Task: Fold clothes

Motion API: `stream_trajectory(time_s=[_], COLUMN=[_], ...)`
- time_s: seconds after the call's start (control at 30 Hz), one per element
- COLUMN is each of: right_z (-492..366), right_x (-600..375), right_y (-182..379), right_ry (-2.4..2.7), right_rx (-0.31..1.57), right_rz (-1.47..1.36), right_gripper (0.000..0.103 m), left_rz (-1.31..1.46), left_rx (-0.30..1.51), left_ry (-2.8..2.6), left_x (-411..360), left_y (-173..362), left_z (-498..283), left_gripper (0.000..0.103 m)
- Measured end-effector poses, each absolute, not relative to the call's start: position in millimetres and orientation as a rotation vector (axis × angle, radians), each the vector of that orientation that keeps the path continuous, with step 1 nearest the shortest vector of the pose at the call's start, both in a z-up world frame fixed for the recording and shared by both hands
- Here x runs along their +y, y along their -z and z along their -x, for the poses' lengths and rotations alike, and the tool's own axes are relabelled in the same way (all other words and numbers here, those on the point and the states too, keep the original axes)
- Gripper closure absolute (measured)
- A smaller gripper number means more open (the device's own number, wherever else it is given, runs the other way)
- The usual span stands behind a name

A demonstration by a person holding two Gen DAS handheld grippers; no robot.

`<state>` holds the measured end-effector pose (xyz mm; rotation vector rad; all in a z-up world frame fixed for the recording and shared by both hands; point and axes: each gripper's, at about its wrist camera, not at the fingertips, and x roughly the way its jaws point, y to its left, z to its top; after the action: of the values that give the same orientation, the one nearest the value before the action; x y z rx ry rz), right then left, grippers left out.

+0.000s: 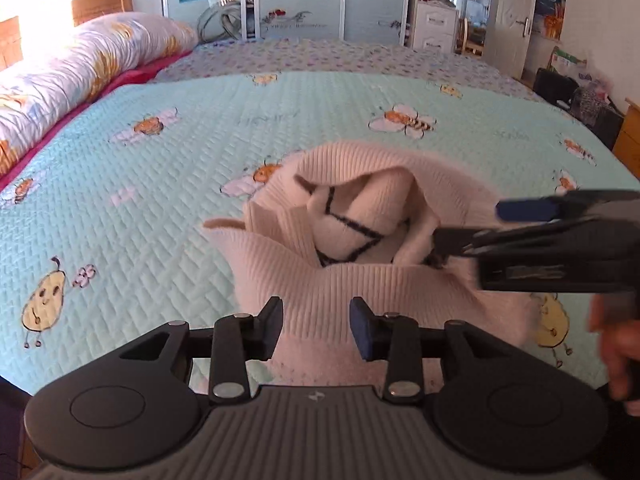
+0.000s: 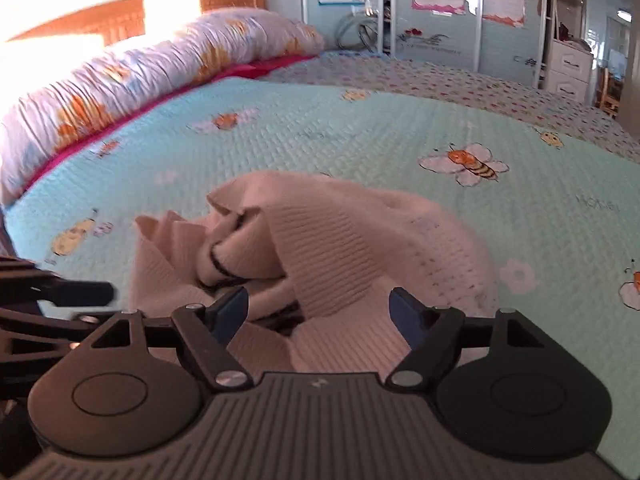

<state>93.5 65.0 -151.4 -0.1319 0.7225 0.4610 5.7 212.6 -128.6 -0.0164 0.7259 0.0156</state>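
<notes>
Here, your left gripper (image 1: pixel 316 330) sits lowest in its own view, jaws parted with the ribbed hem of the cream knit sweater (image 1: pixel 340 240) lying in the gap; the pads do not press on it, so it is released. Your right gripper (image 2: pixel 318 314) likewise stands wide apart over the sweater, nothing pinched; in the left view it reaches in from the right, blurred, with your hand (image 1: pixel 616 352) behind it. A pale label on its side is too smeared to read.

The sweater lies crumpled in a heap on the mint quilted bedspread (image 1: pixel 168 208), its black line pattern showing in the folds. The bedspread carries printed bees (image 2: pixel 466 164) and pear figures (image 1: pixel 42 304); faint stitched lettering beside one bee reads backwards and unclear.

Further off, a rolled floral duvet (image 1: pixel 92 60) lies along the left edge. Beyond stand wardrobe doors (image 1: pixel 300 0) with posters, their writing illegible.
</notes>
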Motion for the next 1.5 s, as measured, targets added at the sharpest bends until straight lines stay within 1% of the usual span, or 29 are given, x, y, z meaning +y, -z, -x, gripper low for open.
stream_trajectory(time_s=[0.07,0.1,0.23,0.27,0.3,0.33,0.47,0.53,0.57,0.6,0.63,0.67,0.73,0.87,0.97,1.03,1.1,1.13,1.17,1.2,1.23,1.27,1.3,1.33,1.37,1.4,1.43,1.5], right_z=[-116.0,-126.3,-151.2,-154.3,-157.2,-158.9,-163.2,-167.9,-170.3,-174.4,-178.4,-185.1,-195.2,-203.1,-195.5,-188.4,-176.7,-171.5,-167.0,-168.8,-170.6,-178.9,-185.6,-193.3,-201.0,-208.5,-216.1,-222.1], right_x=[64.9,62.2,37.1,30.7,24.8,21.4,23.8,29.7,32.6,33.7,34.9,31.1,14.6,-36.6,-66.6,-68.9,-59.0,-51.9,-42.3,-31.1,-19.9,-6.9,0.0,0.0,-0.1,-8.5,-16.8,-34.7], right_y=[159.4,161.9,156.2,154.2,152.6,152.6,161.3,168.9,172.7,175.1,177.6,178.3,172.5,154.2,150.9,157.4,161.8,162.2,161.9,163.8,165.7,169.8,173.4,175.0,176.6,176.1,175.6,170.6], right_ry=[-0.409,-0.392,-0.307,-0.294,-0.285,-0.292,-0.359,-0.379,-0.389,-0.390,-0.392,-0.387,-0.350,-0.254,-0.214,-0.267,-0.321,-0.339,-0.350,-0.356,-0.362,-0.376,-0.381,-0.362,-0.342,-0.329,-0.316,-0.288], right_rx=[0.786,0.805,0.784,0.776,0.772,0.776,0.779,0.780,0.780,0.782,0.784,0.794,0.769,0.696,0.677,0.716,0.734,0.724,0.708,0.713,0.718,0.751,0.763,0.767,0.770,0.781,0.792,0.782], right_rz=[0.110,0.082,-0.051,-0.076,-0.098,-0.112,-0.100,-0.074,-0.061,-0.056,-0.051,-0.086,-0.170,-0.328,-0.367,-0.388,-0.398,-0.382,-0.353,-0.314,-0.275,-0.221,-0.190,-0.197,-0.204,-0.250,-0.296,-0.357], right_gripper=[0.025,0.025,0.026,0.026,0.026,0.026,0.026,0.033,0.049,0.075,0.088,0.091,0.091,0.093,0.093,0.092,0.078,0.071,0.054,0.038,0.035,0.035,0.036,0.038,0.052,0.070,0.077,0.087], left_rz=[-0.018,-0.051,-0.133,-0.138,-0.141,-0.144,-0.168,-0.177,-0.180,-0.178,-0.178,-0.179,-0.160,-0.121,-0.168,-0.197,-0.212,-0.215,-0.207,-0.197,-0.174,-0.149,-0.111,-0.056,-0.004,0.047,0.089,0.158], left_rx=[0.695,0.691,0.702,0.707,0.717,0.734,0.788,0.799,0.804,0.814,0.818,0.820,0.822,0.813,0.807,0.806,0.816,0.823,0.823,0.821,0.816,0.809,0.799,0.786,0.769,0.750,0.732,0.682], left_ry=[0.019,0.022,-0.016,-0.024,-0.028,-0.027,0.025,0.042,0.050,0.055,0.059,0.067,0.086,0.130,0.137,0.131,0.109,0.098,0.090,0.081,0.076,0.071,0.073,0.076,0.082,0.088,0.100,0.121], left_x=[208.0,203.6,191.7,191.3,190.7,190.0,183.1,178.2,175.9,174.1,172.6,171.2,171.3,173.5,165.0,159.5,156.6,155.9,155.9,156.2,158.5,161.1,166.5,175.0,184.2,193.3,201.8,215.4], left_y=[119.4,118.6,125.6,129.1,133.4,138.3,159.8,165.9,168.9,171.6,173.6,174.1,172.8,167.6,170.4,173.2,177.8,180.3,181.6,182.7,180.1,176.7,170.8,163.0,154.9,146.9,139.0,118.5], left_z=[-12.0,-20.5,-63.0,-72.9,-81.5,-89.1,-102.6,-104.6,-105.7,-108.0,-110.2,-111.8,-113.1,-111.2,-113.7,-116.8,-122.4,-125.9,-127.4,-128.5,-126.7,-124.3,-121.1,-118.1,-115.5,-112.9,-110.4,-104.4], left_gripper=[0.054,0.048,0.046,0.045,0.041,0.039,0.038,0.038,0.039,0.039,0.043,0.045,0.050,0.050,0.048,0.040,0.038,0.038,0.040,0.049,0.060,0.066,0.075,0.078,0.079,0.081,0.082,0.084])
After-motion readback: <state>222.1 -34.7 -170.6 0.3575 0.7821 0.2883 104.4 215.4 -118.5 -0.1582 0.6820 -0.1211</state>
